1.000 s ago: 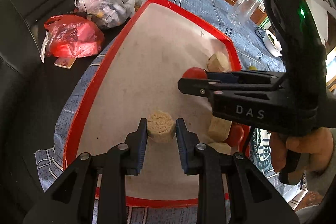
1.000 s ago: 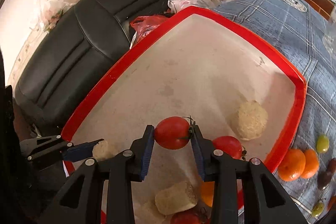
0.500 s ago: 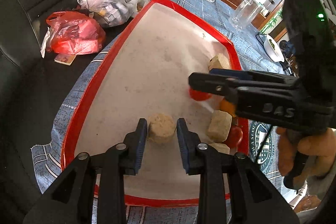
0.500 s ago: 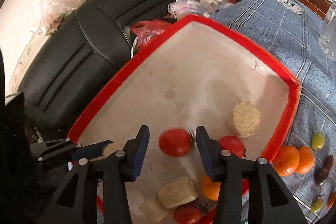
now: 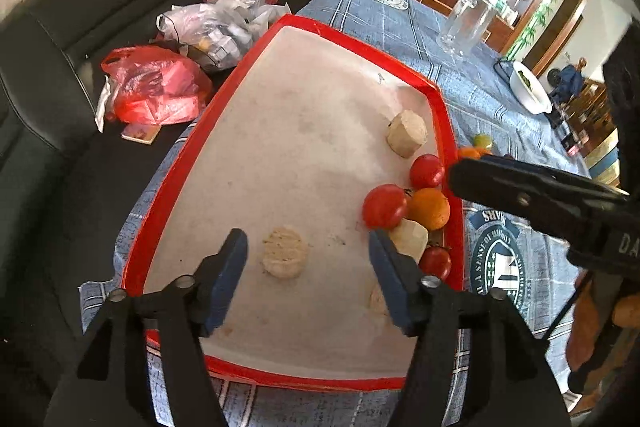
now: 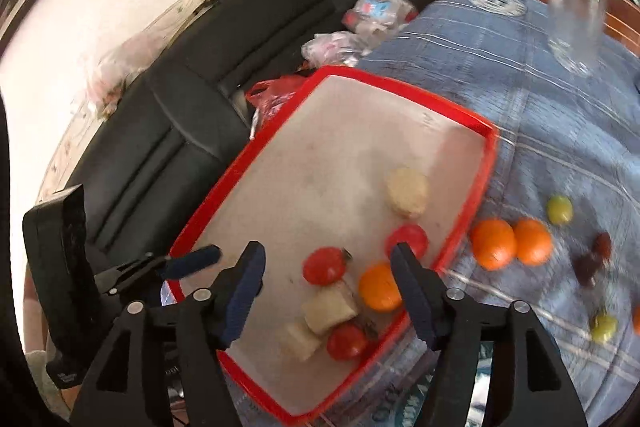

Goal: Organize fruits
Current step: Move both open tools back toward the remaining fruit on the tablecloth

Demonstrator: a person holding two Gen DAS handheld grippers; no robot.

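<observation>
A red-rimmed white tray [image 5: 176, 163] [image 6: 486, 163] lies on a blue checked tablecloth. My left gripper [image 5: 306, 259] is open and empty, its jaws either side of a round beige piece [image 5: 285, 257] resting on the tray. My right gripper [image 6: 328, 271] is open and empty above the tray's near right part, where tomatoes [image 6: 324, 265] [image 5: 385, 206], an orange [image 6: 379, 287] [image 5: 429, 208] and beige chunks [image 6: 330, 307] cluster. Two oranges [image 6: 510, 243], green fruits [image 6: 559, 209] and dark fruits [image 6: 592, 263] lie on the cloth beside the tray.
A black sofa [image 5: 60, 39] with a red plastic bag [image 5: 154, 89] and clear bags [image 5: 216, 23] borders the table's left. A glass jug [image 5: 466, 21] and a white bowl [image 5: 530, 93] stand on the far cloth.
Both grippers opened. The left one let go of the round beige piece onto the tray; the right one dropped the tomato by the orange and drew back upward.
</observation>
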